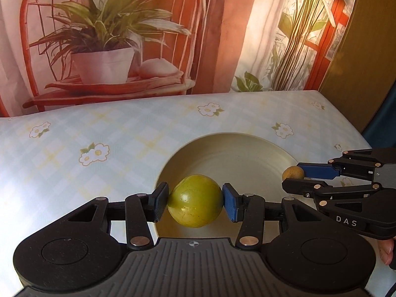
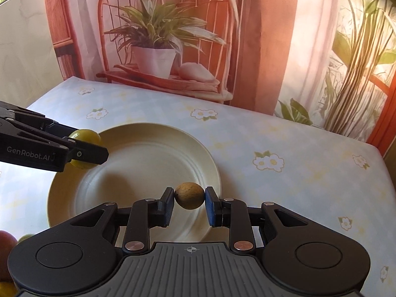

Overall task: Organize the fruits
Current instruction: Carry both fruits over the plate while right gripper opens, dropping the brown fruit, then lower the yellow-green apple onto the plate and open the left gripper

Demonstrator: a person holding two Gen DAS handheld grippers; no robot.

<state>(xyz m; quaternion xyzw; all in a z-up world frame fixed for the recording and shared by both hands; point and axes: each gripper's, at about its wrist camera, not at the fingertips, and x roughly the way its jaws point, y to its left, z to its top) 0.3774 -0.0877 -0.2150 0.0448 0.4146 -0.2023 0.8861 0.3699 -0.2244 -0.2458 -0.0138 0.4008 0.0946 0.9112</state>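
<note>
Your desk (image 2: 284, 133), under its flowered cloth, carries one cream plate (image 2: 138, 136) in front of the printed backdrop (image 1: 222, 37), and that plate looks like the place both fruits are meant to go. It is bare inside, so you have room to choose.

Your left tongs (image 1: 195, 201) are clamped on the green fruit (image 1: 195, 201), pads pressing its two sides, and they hang over the near-left rim of the plate. From the right wrist view the fruit sits above the rim rather than over the well — carry it further in before you let go, or it may roll off onto the cloth.

Your right tongs (image 2: 189, 195) are nearly closed, pinching the small brown fruit (image 2: 189, 195) over the plate's right side, near the rim. This one is held at its widest part by the pad edges only, so keep the squeeze steady and avoid a quick roll of the wrist.

For both, I would lower until the fruit is close to the plate's flat centre, then open slowly. Round fruit will run on a smooth plate, so set them down apart from each other and from the sloped edge. Mind that the two tongs do not cross — one at a time is safer.

More fruit (image 2: 7, 247) shows at the lower left corner of the right wrist view, off the plate; what kind, I cannot tell.
</note>
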